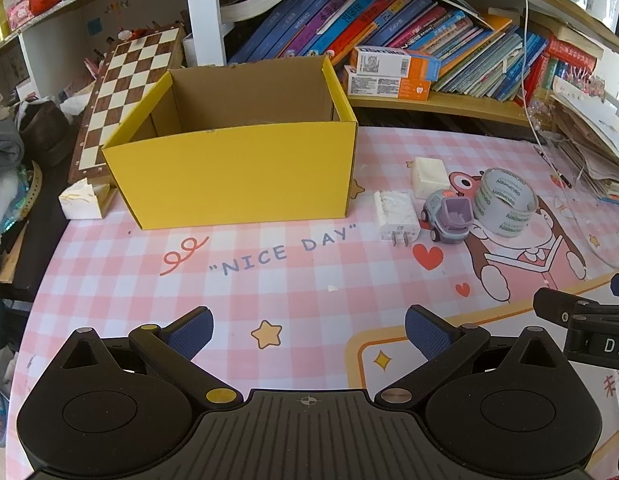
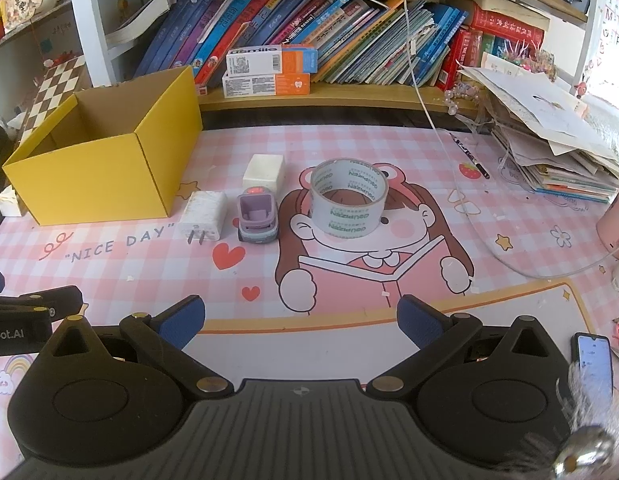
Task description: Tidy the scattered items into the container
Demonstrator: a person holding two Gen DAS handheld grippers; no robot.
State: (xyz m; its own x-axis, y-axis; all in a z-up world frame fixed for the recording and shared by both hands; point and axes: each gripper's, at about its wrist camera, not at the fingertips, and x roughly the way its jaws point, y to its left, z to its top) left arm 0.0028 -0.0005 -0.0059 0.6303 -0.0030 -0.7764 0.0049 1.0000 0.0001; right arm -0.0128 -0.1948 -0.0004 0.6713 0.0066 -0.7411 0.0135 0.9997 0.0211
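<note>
Right wrist view: right gripper (image 2: 301, 322) spread wide, empty; tape roll (image 2: 348, 197) at 12 o'clock, toy car (image 2: 256, 219), charger (image 2: 202, 216) and white block (image 2: 263, 172) at 11 — yellow box (image 2: 105, 168) at 10. Left gripper (image 1: 309, 330) likewise spread, empty.

The box (image 1: 237, 184) is matt yellow cardboard, brown inside, the tape (image 2: 349, 196) glossy clear plastic, the car (image 2: 256, 218) smooth plastic, the mat (image 2: 349, 292) smooth.
</note>
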